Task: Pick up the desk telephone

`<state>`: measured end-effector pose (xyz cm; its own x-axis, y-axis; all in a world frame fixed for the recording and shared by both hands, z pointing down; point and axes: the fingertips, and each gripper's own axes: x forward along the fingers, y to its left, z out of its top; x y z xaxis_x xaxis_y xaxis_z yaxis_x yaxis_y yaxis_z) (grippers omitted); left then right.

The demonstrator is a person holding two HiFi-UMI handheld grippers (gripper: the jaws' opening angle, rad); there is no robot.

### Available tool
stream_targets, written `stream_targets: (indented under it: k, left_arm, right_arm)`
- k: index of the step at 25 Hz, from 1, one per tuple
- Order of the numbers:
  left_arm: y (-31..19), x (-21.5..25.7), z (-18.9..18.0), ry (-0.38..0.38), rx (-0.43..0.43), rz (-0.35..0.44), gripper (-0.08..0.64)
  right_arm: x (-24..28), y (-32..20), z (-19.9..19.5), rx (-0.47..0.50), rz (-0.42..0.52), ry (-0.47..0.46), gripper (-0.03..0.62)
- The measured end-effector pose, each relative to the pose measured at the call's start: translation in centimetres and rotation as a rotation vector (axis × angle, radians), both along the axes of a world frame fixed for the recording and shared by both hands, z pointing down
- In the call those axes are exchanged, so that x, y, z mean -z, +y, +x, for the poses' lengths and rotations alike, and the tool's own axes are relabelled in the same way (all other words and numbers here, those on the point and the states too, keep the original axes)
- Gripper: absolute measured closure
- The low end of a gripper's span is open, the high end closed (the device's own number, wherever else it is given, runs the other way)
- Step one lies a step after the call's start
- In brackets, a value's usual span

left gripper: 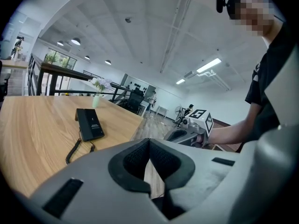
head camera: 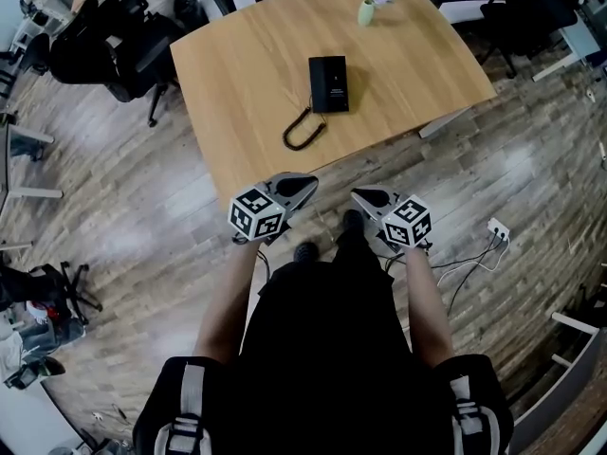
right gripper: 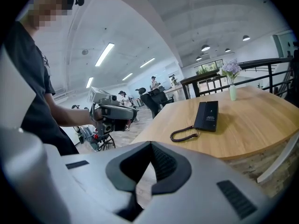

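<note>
Black telephone [head camera: 328, 83] lying flat mid-way across the table [head camera: 237, 74], coiled cord [head camera: 302, 131] trailing toward us, vase [head camera: 366, 11] at the far edge, our left gripper [head camera: 305, 188] and right gripper [head camera: 362, 197] side by side short of the near edge, jaws of both closed, nothing between them

Open-plan office: office chairs [head camera: 114, 41], wooden desk [head camera: 247, 102], strip lights [left gripper: 209, 65].

Telephone [head camera: 328, 83] lies mid-table [head camera: 242, 69]; vase [head camera: 366, 12] behind it; cord [head camera: 287, 136] before it.
</note>
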<state>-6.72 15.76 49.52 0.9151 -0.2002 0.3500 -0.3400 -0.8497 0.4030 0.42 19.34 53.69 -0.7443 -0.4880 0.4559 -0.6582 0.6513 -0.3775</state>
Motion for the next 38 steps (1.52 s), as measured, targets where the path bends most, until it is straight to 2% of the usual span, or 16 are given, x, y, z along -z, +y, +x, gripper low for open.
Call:
stream_targets:
  k: [19, 38]
  left_arm:
    - [-5.1, 0.1, 5.8, -0.027, 0.142, -0.001, 0.538]
    - [-7.3, 0.2, 9.2, -0.062, 0.301, 0.011, 0.538]
  right_arm:
    - [-0.1, -6.7, 6.6, 0.125, -0.004, -0.01, 0.569]
    - [0.1, -10.4, 9.6, 0.282, 0.007, -0.047, 0.569]
